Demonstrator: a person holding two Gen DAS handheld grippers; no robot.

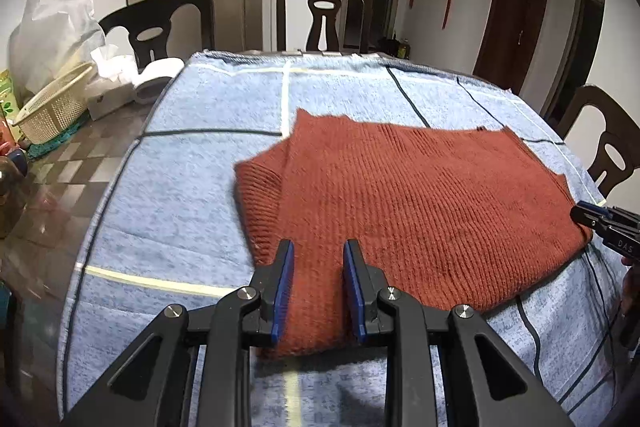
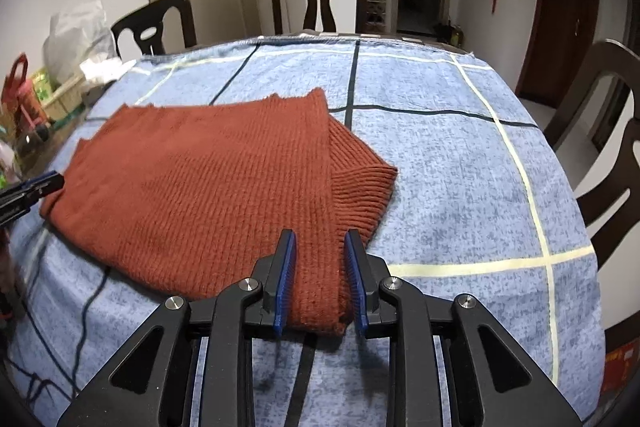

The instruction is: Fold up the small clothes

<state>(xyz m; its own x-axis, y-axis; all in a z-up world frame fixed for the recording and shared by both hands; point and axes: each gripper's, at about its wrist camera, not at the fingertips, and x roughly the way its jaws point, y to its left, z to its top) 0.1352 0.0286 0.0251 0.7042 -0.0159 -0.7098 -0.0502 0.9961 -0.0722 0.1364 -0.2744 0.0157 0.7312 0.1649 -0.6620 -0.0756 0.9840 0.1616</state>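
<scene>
Close to the left camera, the left gripper (image 1: 319,259) has its jaws partly open, one on each side of the near corner of the red sweater (image 1: 400,203). The blue pads look pressed into the knit, so it seems to hold that corner.

Close to the right camera, the right gripper (image 2: 320,251) sits at the other near corner of the same sweater. There is a small gap beside its right pad (image 2: 356,279). The jaws are a bit open, and I think the cloth is loose between them, not pinched.

The sweater lies flat in the middle of the blue checked cloth (image 1: 180,187) that covers the worktop. It already looks folded: it is a neat block, and a ribbed cuff (image 1: 258,183) sticks out from under one side. So the sleeves seem tucked in. What is likely left is one more fold, or just letting go and smoothing it.

Farther back on the left are a cream basket (image 1: 52,107) and a tissue box (image 1: 108,95). Behind the worktop stand dark chairs (image 1: 324,15).
</scene>
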